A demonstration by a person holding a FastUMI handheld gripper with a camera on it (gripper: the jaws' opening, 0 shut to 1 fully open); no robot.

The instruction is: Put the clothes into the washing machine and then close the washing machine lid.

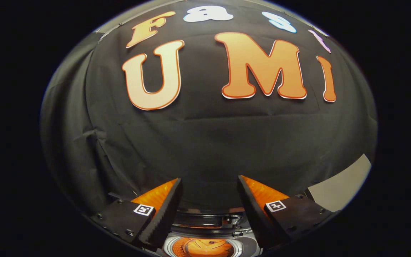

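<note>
No words or numbers are legible; the gripper, fingers spread apart, bears a square coded marker on each finger.

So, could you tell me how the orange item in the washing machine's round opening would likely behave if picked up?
Creases on the orange item suggest cloth, so probably floppy, sagging from a pinch. Likely light, unlikely to roll. The gripper is open above the washing machine, fingers apart, nothing held.
</note>
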